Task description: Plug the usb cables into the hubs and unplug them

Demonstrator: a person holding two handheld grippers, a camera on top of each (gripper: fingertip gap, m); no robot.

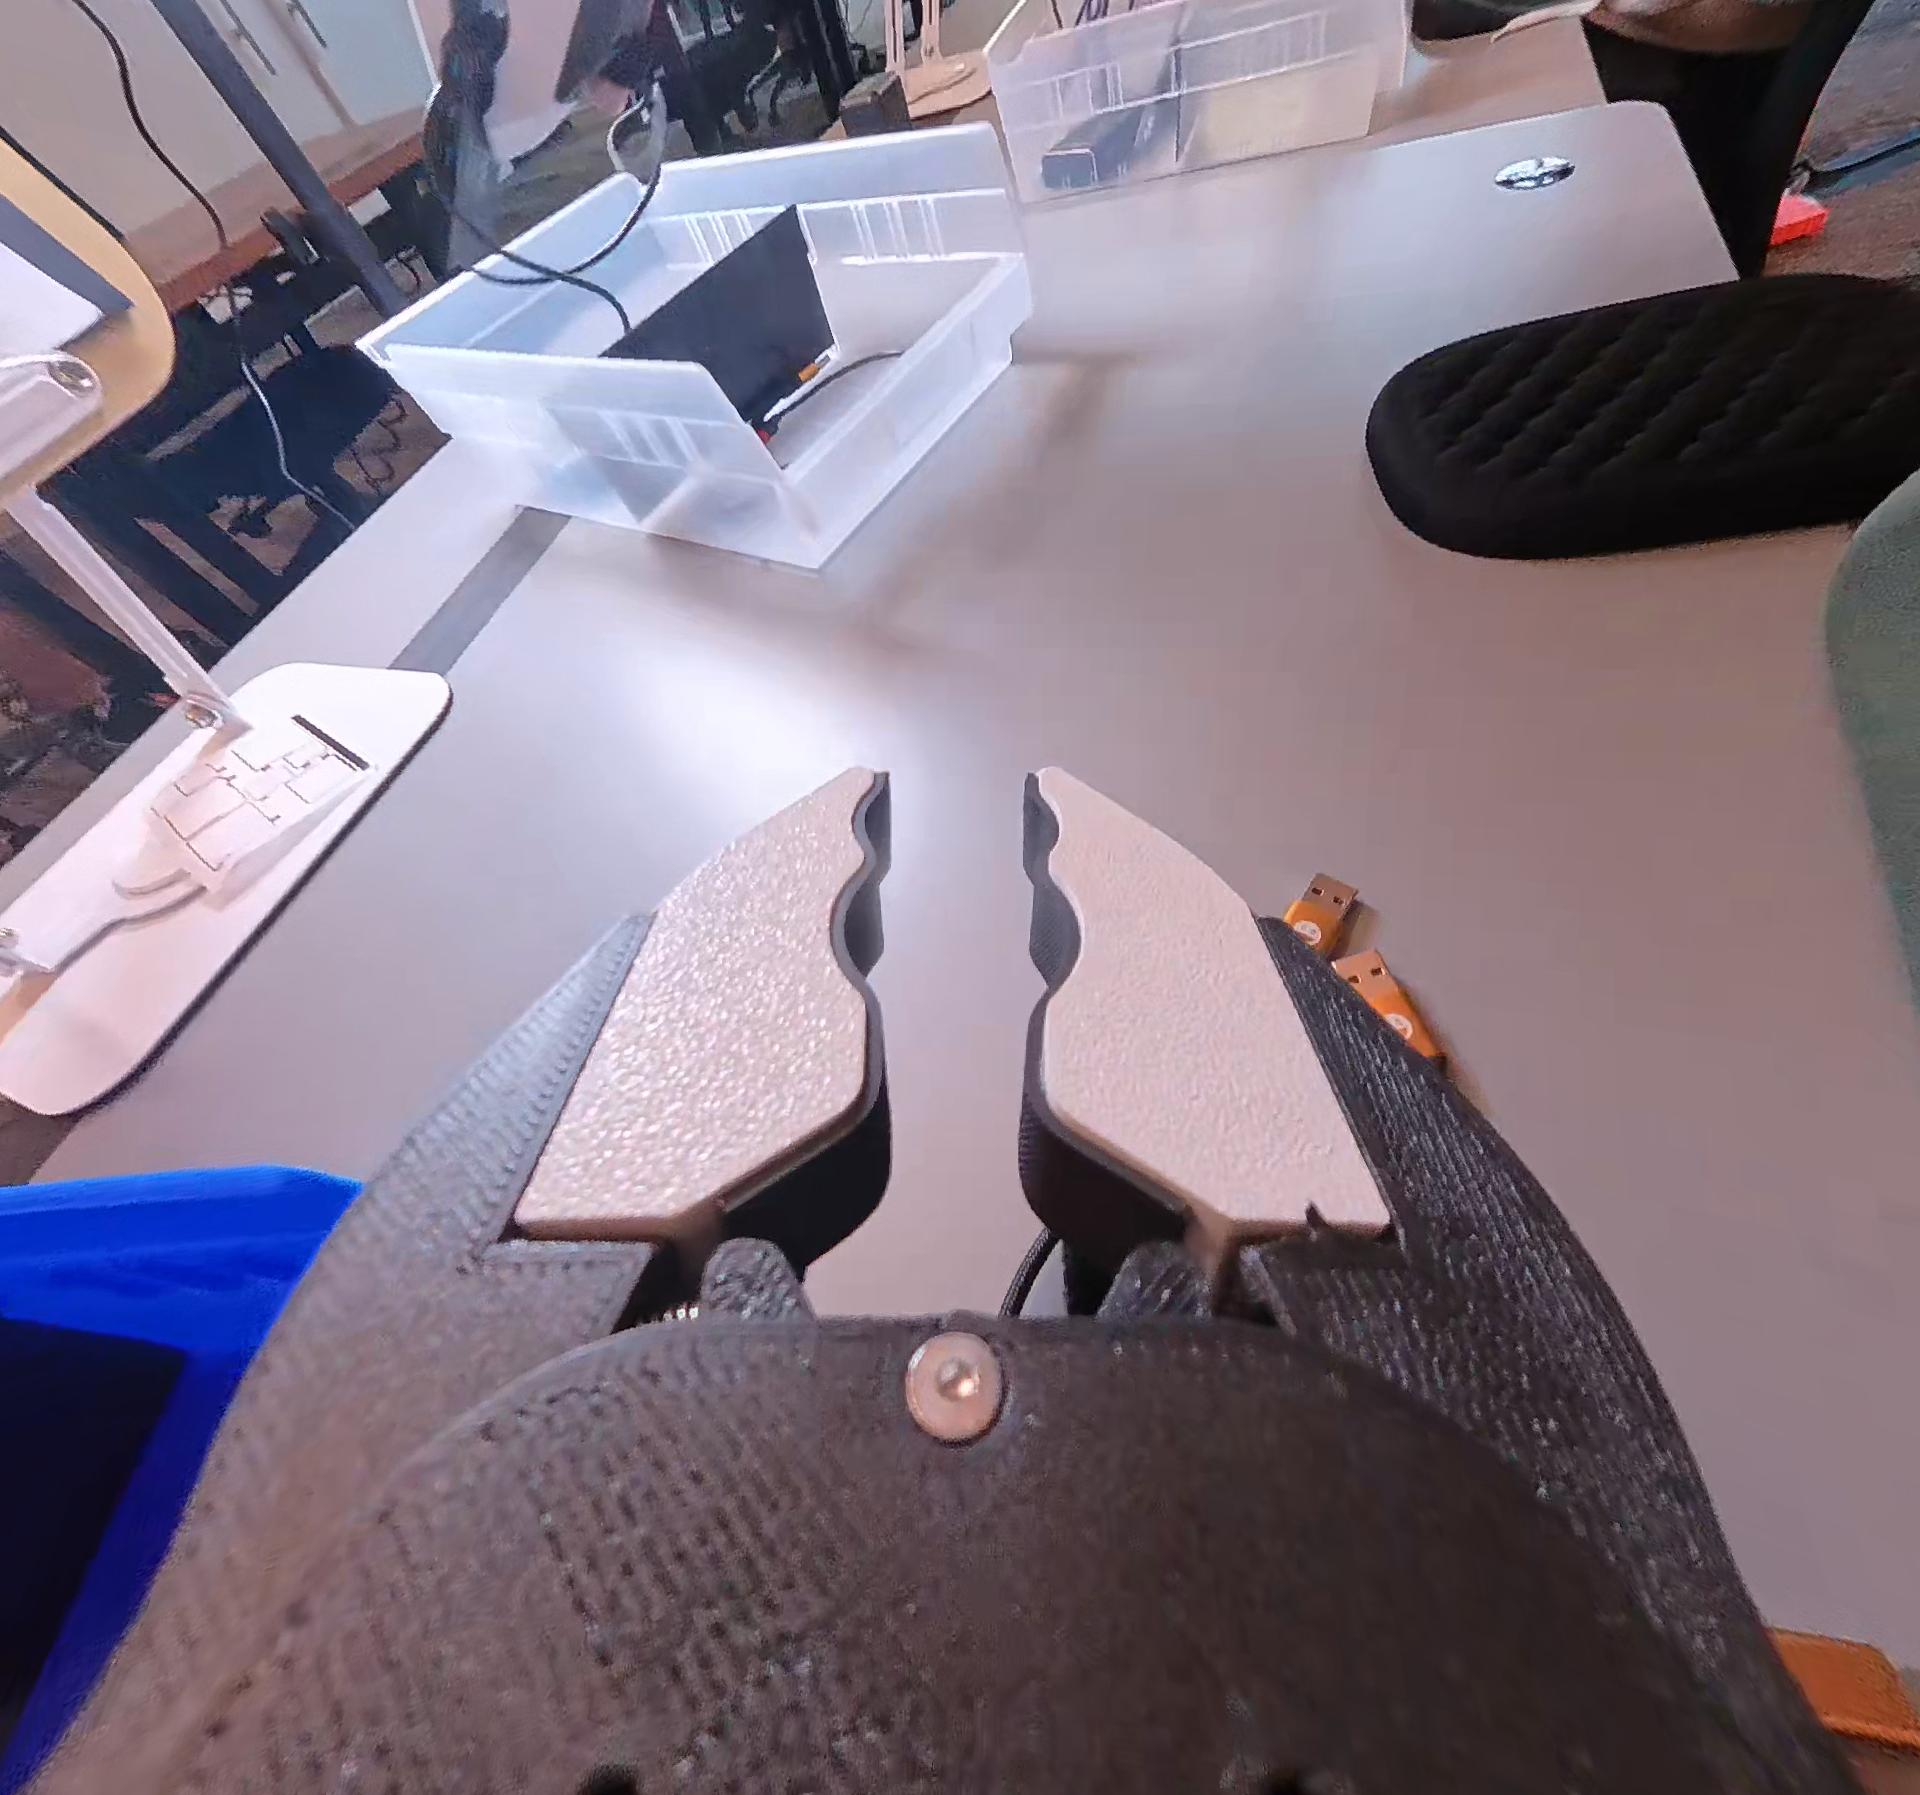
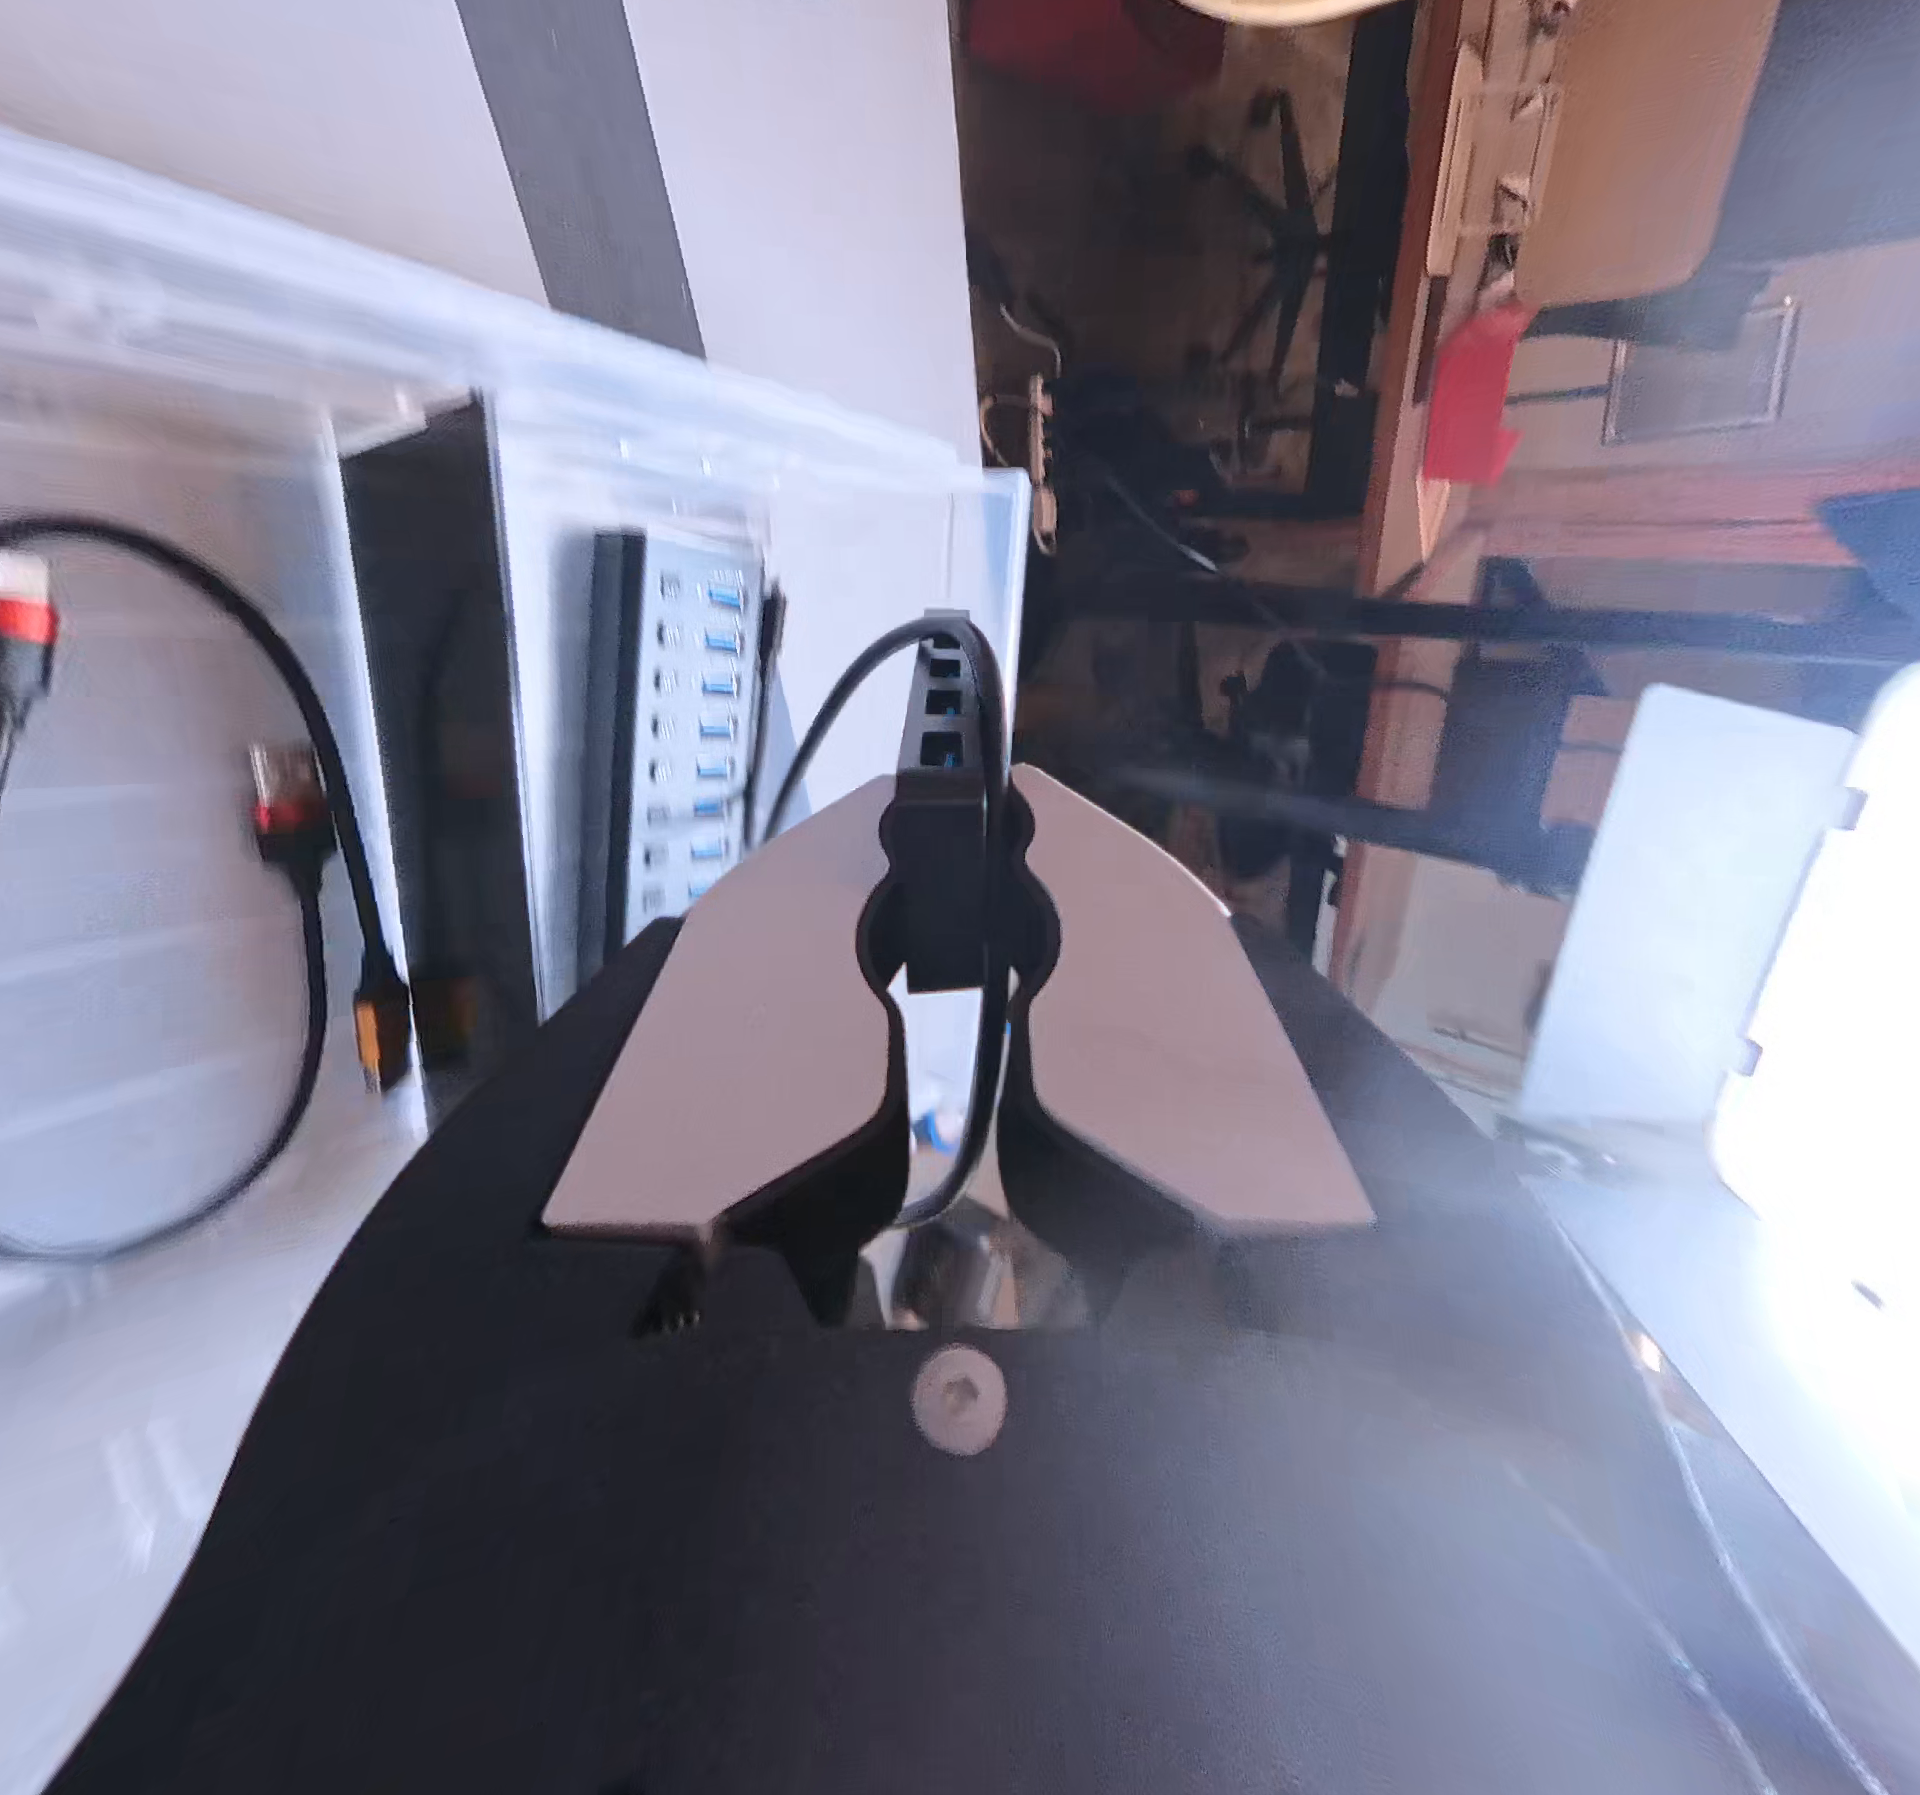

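Clearly the work is at the fetching stage, with nothing plugged in by either hand yet. Seen from the left wrist, the left gripper hangs low over the pale grey table with its textured grey fingers spread and nothing between them; two orange-shelled USB plugs with metal tips lie on the table just beside its right finger, partly hidden by it. Farther off sits a clear plastic bin. From the right wrist, blurred by motion, the right gripper pinches a slim black USB hub with a row of ports, its thin black cable looping over the top. Behind it, in a clear plastic container, stands a larger silver hub with blue ports. Next, I judge, the black hub must be brought to the table and steadied while the left claw closes on an orange plug.
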